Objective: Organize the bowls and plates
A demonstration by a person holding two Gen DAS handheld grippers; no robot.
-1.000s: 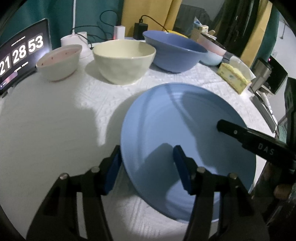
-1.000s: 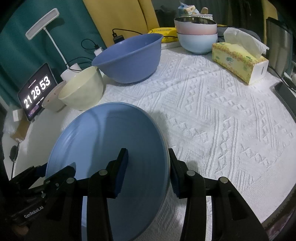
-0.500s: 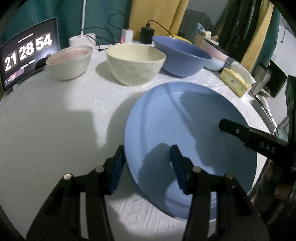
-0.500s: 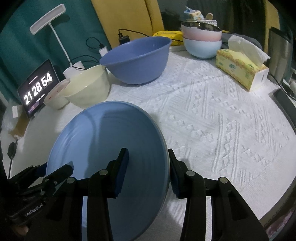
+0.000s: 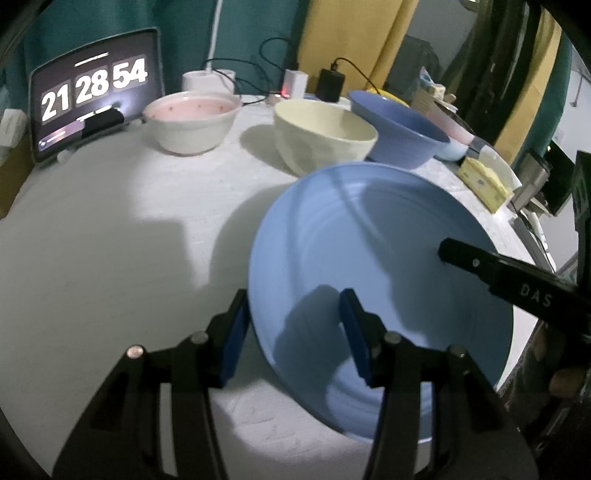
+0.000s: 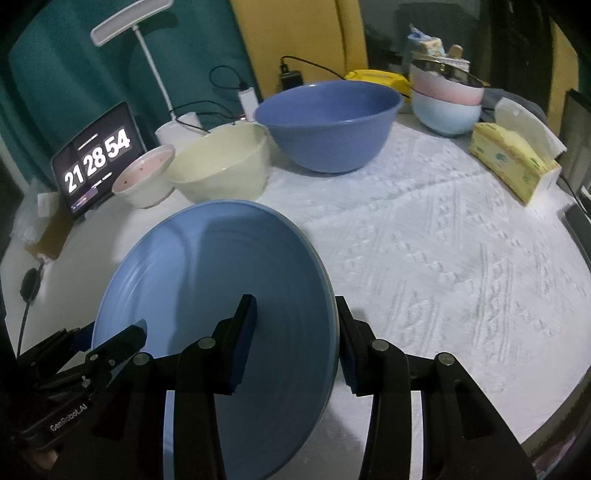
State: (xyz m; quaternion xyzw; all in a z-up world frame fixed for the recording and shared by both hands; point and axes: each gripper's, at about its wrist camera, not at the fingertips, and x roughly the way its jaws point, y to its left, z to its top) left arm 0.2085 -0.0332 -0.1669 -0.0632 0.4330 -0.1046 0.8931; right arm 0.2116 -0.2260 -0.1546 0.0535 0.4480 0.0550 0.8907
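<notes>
A wide light blue plate [image 5: 388, 258] [image 6: 207, 266] hangs tilted above the white tablecloth and casts a shadow on it. My left gripper [image 5: 293, 336] is shut on its left rim, and my right gripper [image 6: 295, 343] is shut on its right rim. Each gripper shows in the other's view: the right gripper [image 5: 461, 254] lies over the plate, and the left gripper [image 6: 110, 343] sits at the plate's near left edge. Behind the plate stand a white bowl with a pink inside [image 5: 192, 122] [image 6: 144, 181], a cream bowl [image 5: 325, 136] [image 6: 221, 170] and a large dark blue bowl [image 5: 399, 129] [image 6: 328, 125].
A pink bowl stacked in a pale blue one [image 6: 447, 99] stands at the back right beside a yellow tissue box [image 6: 513, 162]. A clock tablet [image 5: 96, 88], a desk lamp [image 6: 133, 26] and chargers with cables line the back left. The round table's edge [image 6: 546, 417] curves close on the right.
Both grippers have carried the plate to the left and slightly up; the bowls and the clock tablet have slid rightward in both views. Both grips are unchanged.
</notes>
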